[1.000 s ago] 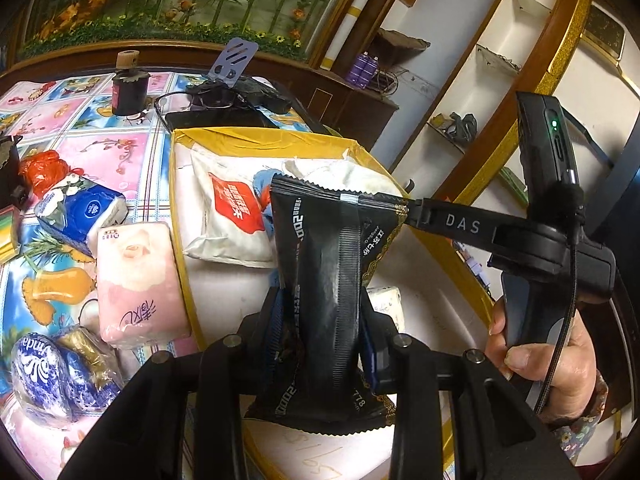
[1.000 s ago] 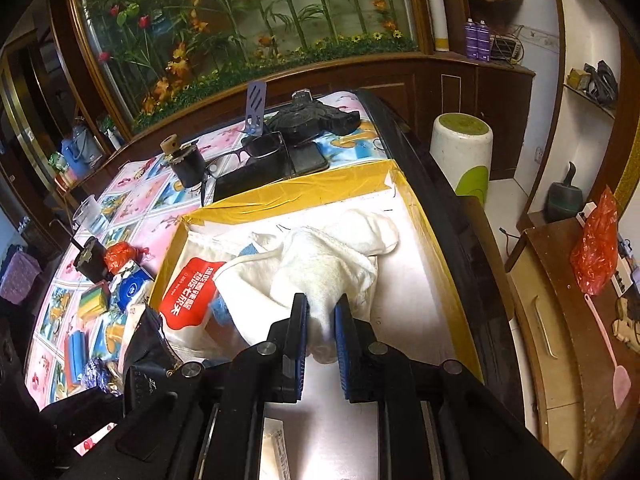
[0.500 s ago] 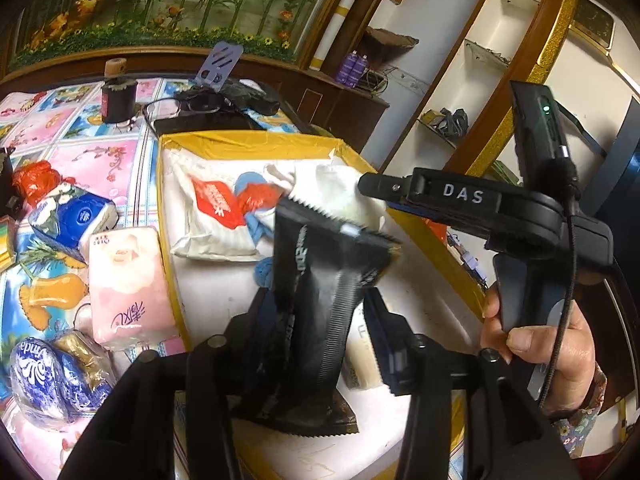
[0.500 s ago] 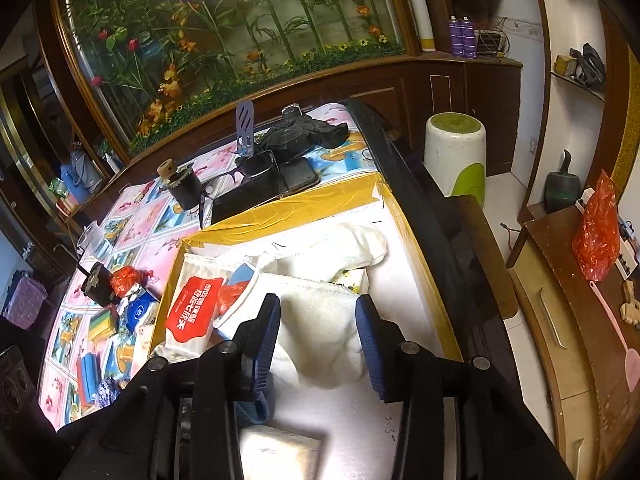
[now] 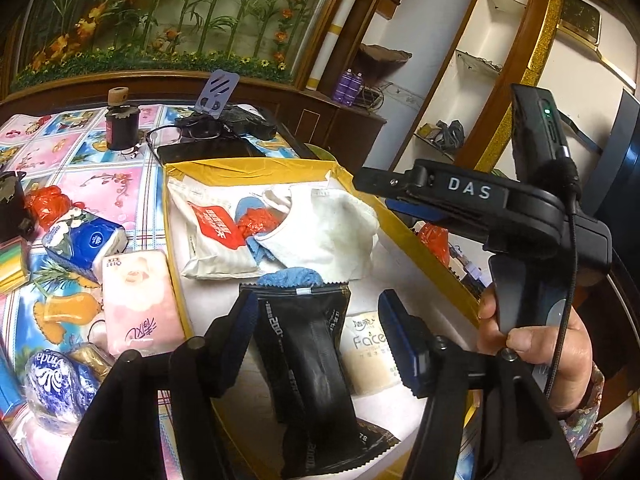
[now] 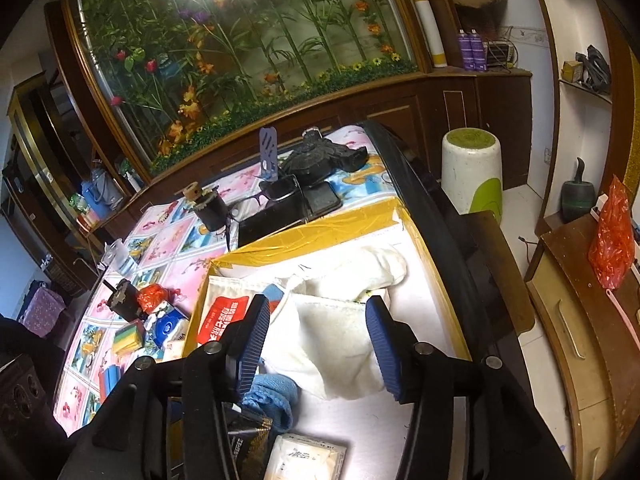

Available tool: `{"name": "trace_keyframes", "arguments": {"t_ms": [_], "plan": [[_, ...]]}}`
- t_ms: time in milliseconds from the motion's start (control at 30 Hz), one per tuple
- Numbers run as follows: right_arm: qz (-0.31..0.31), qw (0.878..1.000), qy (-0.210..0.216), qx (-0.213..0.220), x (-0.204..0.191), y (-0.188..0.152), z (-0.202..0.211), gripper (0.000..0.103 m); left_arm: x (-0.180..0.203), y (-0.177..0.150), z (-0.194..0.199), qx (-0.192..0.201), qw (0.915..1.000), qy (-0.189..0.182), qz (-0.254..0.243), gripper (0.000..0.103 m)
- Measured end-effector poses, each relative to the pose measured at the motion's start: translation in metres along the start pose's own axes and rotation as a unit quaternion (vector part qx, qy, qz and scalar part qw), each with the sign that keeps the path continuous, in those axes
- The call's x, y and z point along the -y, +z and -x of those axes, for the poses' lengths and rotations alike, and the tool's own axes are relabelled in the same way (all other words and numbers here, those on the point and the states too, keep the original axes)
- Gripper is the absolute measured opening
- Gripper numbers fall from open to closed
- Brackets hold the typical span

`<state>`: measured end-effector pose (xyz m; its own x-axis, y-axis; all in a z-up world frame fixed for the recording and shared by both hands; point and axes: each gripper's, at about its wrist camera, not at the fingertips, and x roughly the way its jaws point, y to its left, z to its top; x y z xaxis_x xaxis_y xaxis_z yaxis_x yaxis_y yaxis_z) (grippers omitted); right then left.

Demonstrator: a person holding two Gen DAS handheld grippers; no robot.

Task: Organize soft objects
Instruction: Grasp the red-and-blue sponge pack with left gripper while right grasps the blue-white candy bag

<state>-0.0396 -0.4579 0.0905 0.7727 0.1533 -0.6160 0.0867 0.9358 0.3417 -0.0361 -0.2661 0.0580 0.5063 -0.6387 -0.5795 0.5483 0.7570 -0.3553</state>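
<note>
A black foil pouch [image 5: 312, 364] lies in the yellow-rimmed white box [image 5: 248, 168], between the open fingers of my left gripper [image 5: 320, 332], which no longer grip it. Beside it lies a cream Face tissue pack [image 5: 368, 352]. Further in lie a blue cloth [image 5: 290, 278], a white towel [image 5: 324, 236] and a white pack with a red label [image 5: 212, 228]. My right gripper [image 6: 316, 344] is open above the white towel [image 6: 332, 344]; its body shows in the left wrist view [image 5: 472, 204]. The blue cloth [image 6: 272, 396] lies below its left finger.
On the patterned tablecloth left of the box lie a pink tissue pack [image 5: 138, 300], a blue tissue pack [image 5: 86, 240], a Vinda pack [image 5: 52, 380] and a red bag [image 5: 50, 204]. A black phone [image 5: 204, 148], glasses and a dark jar [image 5: 120, 128] sit behind the box.
My left gripper opened and let the black pouch drop flat into the box. My right gripper opened, released the white towel and lifted away from it.
</note>
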Motion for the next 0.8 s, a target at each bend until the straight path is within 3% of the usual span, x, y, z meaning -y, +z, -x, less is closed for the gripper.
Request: {"name": "trace_keyframes", "arguments": {"t_ms": [300, 600, 800], "plan": [[0.019, 0.999, 0.024, 0.017, -0.016, -0.003, 0.002, 0.054, -0.017, 0.0, 0.015, 0.025, 0.9991, 0.014, 0.03, 0.061], [0.053, 0.997, 0.036, 0.032, -0.034, -0.009, -0.001, 0.054, -0.053, -0.01, 0.054, 0.059, 0.9943, 0.045, 0.076, 0.061], [0.089, 0.993, 0.066, 0.044, -0.054, -0.014, 0.0, 0.057, -0.109, -0.031, 0.103, 0.055, 0.9808, 0.125, 0.14, 0.062]]}}
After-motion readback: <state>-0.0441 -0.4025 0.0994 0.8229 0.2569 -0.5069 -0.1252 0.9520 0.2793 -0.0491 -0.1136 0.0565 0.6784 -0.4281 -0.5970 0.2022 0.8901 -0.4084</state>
